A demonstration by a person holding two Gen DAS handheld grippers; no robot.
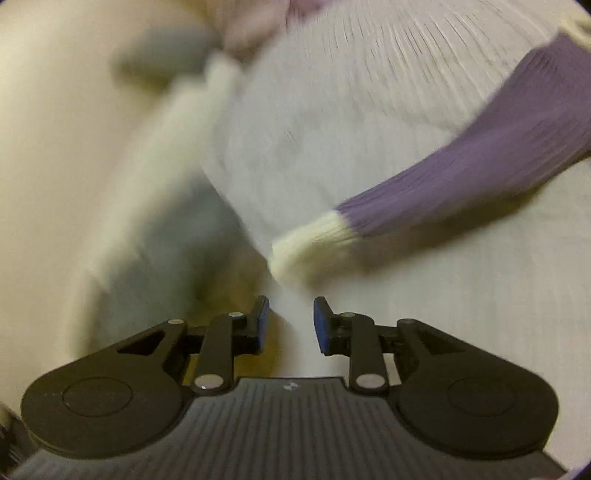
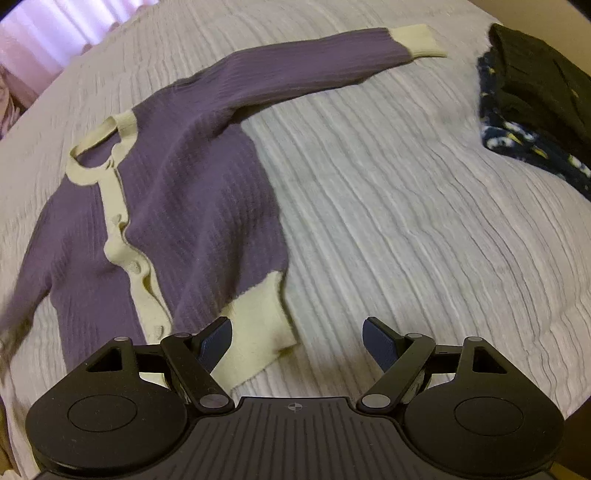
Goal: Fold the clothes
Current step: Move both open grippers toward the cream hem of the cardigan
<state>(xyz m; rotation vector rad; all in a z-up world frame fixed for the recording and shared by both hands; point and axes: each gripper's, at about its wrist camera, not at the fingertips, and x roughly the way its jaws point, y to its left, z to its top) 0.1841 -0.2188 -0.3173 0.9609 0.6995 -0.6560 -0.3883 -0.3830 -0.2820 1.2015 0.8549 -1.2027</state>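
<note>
A purple knit cardigan (image 2: 192,177) with cream trim lies flat on the white ribbed bedspread (image 2: 388,206), front up, one sleeve stretched toward the far right. My right gripper (image 2: 297,341) stands open just above the cream hem corner (image 2: 258,325), nothing between its fingers. In the blurred left wrist view, a purple sleeve (image 1: 480,162) with a cream cuff (image 1: 314,251) lies across the bedspread. My left gripper (image 1: 291,325) is open, a short way in front of that cuff, holding nothing.
A pile of dark clothes (image 2: 535,107), black over navy patterned fabric, sits at the far right of the bed. Pale curtains (image 2: 55,26) hang at the far left. A grey shape (image 1: 166,59) and cream wall show blurred beyond the bed edge.
</note>
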